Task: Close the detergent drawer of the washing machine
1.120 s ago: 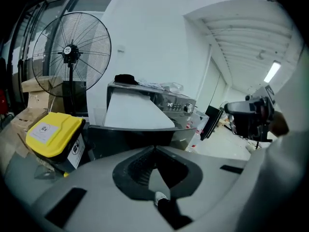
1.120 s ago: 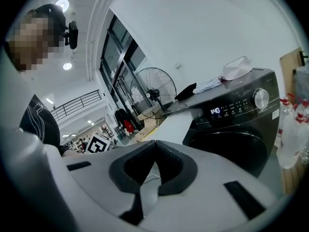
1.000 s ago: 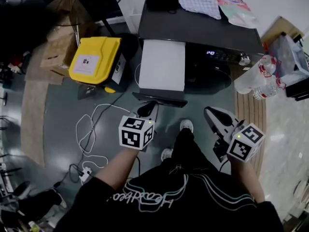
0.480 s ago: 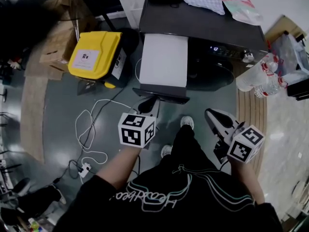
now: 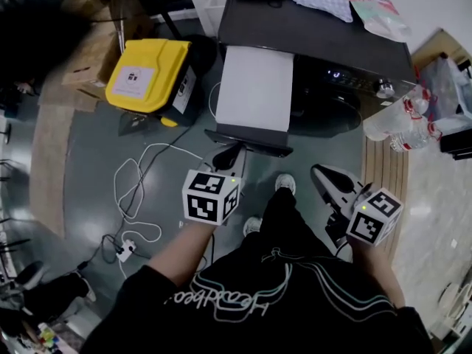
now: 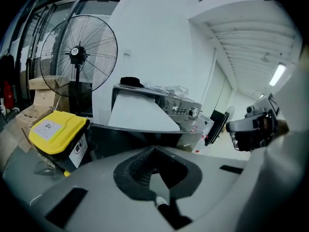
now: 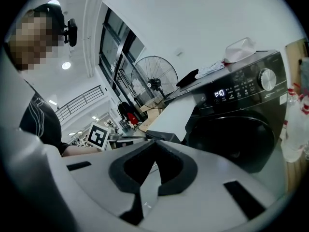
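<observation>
The dark washing machine (image 5: pixel 324 39) stands at the top of the head view. Its white detergent drawer (image 5: pixel 254 87) is pulled far out, with the dark front panel (image 5: pixel 247 140) toward me. My left gripper (image 5: pixel 227 157) is shut and empty, its tip just short of that panel; whether it touches I cannot tell. In the left gripper view the shut left gripper (image 6: pixel 154 150) points at the drawer (image 6: pixel 137 112). My right gripper (image 5: pixel 328 179) hangs shut and empty to the right, apart from the machine. In its own view the right gripper (image 7: pixel 154 146) faces the machine's door (image 7: pixel 236 129).
A yellow-lidded box (image 5: pixel 147 83) sits left of the drawer, with cardboard boxes (image 5: pixel 96 35) behind it. White cables (image 5: pixel 140 190) and a power strip (image 5: pixel 124 251) lie on the floor. Water bottles (image 5: pixel 402 120) stand right of the machine. A standing fan (image 6: pixel 77 52) is at the far left.
The head view has shifted slightly. Both grippers stay shut in about the same places, and the drawer is as far out as before.
</observation>
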### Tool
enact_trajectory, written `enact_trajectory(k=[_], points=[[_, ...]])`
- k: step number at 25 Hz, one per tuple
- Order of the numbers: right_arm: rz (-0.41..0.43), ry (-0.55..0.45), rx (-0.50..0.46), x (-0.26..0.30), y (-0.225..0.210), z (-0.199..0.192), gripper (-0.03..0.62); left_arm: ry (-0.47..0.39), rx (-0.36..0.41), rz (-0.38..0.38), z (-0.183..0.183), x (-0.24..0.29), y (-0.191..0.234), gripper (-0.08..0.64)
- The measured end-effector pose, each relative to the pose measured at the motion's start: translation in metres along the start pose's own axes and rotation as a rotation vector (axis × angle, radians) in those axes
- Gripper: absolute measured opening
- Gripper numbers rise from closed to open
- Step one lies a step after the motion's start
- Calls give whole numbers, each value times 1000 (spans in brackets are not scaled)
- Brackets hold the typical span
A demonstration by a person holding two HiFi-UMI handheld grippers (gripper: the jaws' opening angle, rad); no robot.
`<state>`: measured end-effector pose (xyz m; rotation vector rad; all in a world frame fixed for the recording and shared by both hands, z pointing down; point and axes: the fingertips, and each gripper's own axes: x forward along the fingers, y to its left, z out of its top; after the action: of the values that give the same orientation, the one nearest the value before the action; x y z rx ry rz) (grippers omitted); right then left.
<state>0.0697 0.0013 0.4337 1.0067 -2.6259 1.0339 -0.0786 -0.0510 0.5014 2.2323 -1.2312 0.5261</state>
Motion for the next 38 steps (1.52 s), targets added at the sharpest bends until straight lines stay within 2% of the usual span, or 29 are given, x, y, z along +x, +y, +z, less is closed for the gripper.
enact_trajectory(k=[13, 20, 38], points=[[33, 49, -10, 12, 0, 6, 26, 3, -38, -18, 3, 2, -2, 23], [36, 52, -2, 13, -4, 8, 27, -21, -36, -7, 14, 3, 0, 23], [16, 26, -4, 15, -23, 27, 26, -15, -48, 7, 31, 20, 8, 23]])
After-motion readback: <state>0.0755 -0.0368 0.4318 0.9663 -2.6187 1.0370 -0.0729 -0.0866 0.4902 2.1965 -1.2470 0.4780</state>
